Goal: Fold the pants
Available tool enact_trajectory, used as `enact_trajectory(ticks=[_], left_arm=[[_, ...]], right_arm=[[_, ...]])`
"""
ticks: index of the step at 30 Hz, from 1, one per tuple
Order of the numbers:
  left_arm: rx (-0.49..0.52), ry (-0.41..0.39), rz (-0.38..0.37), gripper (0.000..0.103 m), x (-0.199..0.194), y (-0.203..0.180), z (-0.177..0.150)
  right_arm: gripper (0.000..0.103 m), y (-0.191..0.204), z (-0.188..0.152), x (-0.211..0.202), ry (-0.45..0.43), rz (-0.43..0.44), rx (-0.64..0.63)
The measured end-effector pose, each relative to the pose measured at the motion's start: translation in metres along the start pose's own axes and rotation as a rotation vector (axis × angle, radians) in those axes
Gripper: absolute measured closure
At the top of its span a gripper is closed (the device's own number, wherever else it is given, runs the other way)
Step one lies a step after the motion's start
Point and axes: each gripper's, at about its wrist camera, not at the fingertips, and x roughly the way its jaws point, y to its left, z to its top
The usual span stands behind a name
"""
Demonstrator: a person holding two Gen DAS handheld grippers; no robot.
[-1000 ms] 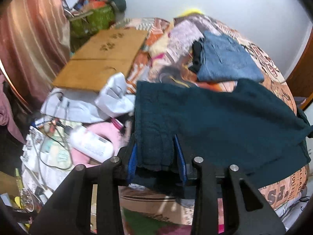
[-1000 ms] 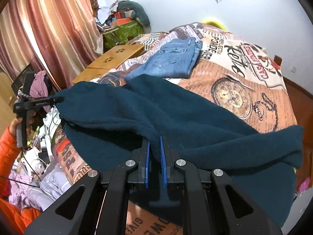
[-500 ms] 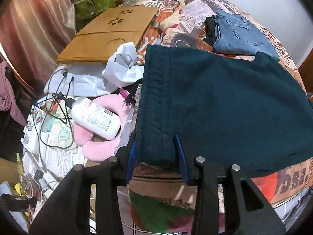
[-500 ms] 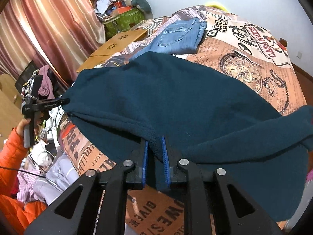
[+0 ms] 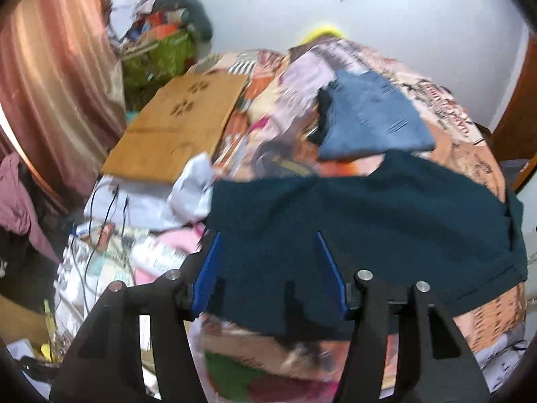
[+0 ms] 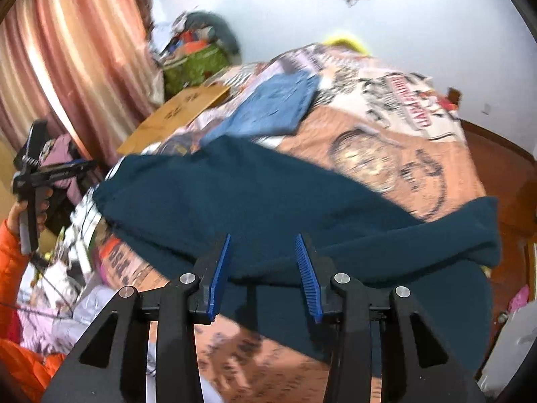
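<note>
The dark teal pants (image 5: 369, 221) lie spread across the near edge of the bed, also in the right wrist view (image 6: 268, 208). My left gripper (image 5: 268, 268) is open, its blue pads apart just above the pants' near left edge, holding nothing. My right gripper (image 6: 265, 268) is open too, pads apart above the near edge of the pants. The left gripper also shows in the right wrist view (image 6: 57, 171), held in a hand at the far left, beside the pants' left corner.
Folded blue jeans (image 5: 369, 117) lie farther back on the printed bedspread (image 6: 386, 134). A wooden lap tray (image 5: 178, 127) lies at the bed's left. Cables, a bottle and clutter (image 5: 117, 235) cover the floor at left. Curtains (image 6: 67, 50) hang at left.
Both grippers have opened and let go of the teal pants, which now lie on the bed. Both have pulled back slightly and tilted up.
</note>
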Motion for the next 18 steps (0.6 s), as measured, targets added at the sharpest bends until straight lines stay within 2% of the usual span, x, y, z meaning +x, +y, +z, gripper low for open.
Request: enact_trajectory(ticks=[4, 9, 14, 18], left_arm=[[0.02, -0.06, -0.052, 0.036, -0.005, -0.04, 0.028], [0.043, -0.074, -0.127, 0.033, 0.008, -0.09, 0.061], [0.098, -0.03, -0.167, 0.033, 0.043, -0.14, 0.081], [0.125, 0.02, -0.199, 0.033, 0.074, -0.168, 0.084]], right_arm=[[0.063, -0.034, 0.006, -0.019, -0.053, -0.077, 0.048], [0.063, -0.091, 0.013, -0.032, -0.084, -0.191, 0.129], [0.062, -0.152, 0.014, -0.028, -0.075, -0.29, 0.228], [0.062, -0.195, 0.013, -0.014, -0.047, -0.352, 0.299]])
